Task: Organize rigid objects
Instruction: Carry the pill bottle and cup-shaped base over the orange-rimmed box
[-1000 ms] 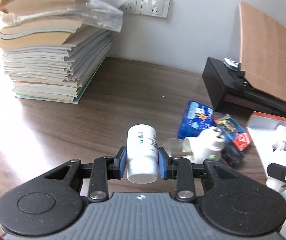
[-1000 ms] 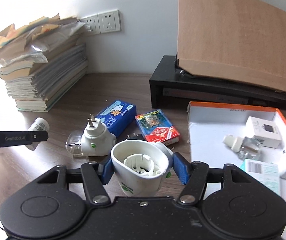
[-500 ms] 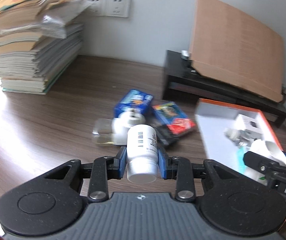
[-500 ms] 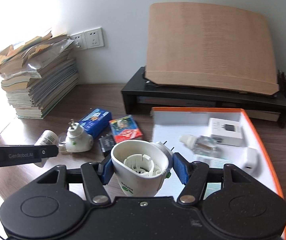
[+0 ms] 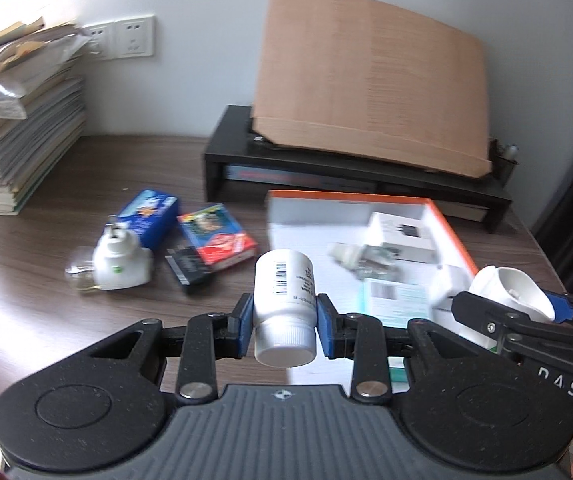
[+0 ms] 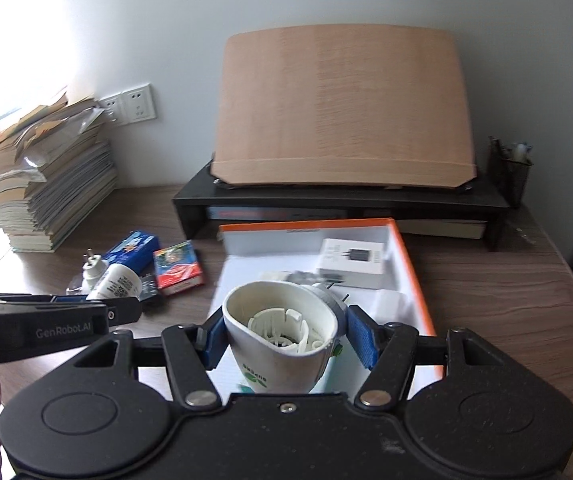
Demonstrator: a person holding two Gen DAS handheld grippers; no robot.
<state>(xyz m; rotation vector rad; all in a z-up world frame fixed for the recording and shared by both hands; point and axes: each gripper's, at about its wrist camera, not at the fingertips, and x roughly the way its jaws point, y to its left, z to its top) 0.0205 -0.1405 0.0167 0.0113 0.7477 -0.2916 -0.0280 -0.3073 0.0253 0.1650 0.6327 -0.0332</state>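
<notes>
My left gripper (image 5: 284, 318) is shut on a white pill bottle (image 5: 284, 292) with a barcode label, held above the table just left of the orange-rimmed white tray (image 5: 452, 232). My right gripper (image 6: 286, 336) is shut on a white plug-in device (image 6: 282, 332) with a hollow open end, hanging over the near part of the tray (image 6: 410, 264). The tray holds a white charger box (image 6: 352, 258), a small clear vial (image 5: 350, 254) and several white items. In the left wrist view the right gripper (image 5: 542, 312) shows at the right with the white device (image 5: 510, 286).
Left of the tray, a second white plug-in with a vial (image 5: 120, 264), a blue box (image 5: 148, 212), a red card box (image 5: 218, 236) and a black box (image 5: 188, 268) lie on the wooden table. A paper stack (image 6: 52, 188) stands far left. A black riser (image 6: 350, 200) bears a wooden board (image 6: 344, 108).
Both grippers have swept right across the table with their loads, from over the loose boxes to the tray. Neither grip has changed.
</notes>
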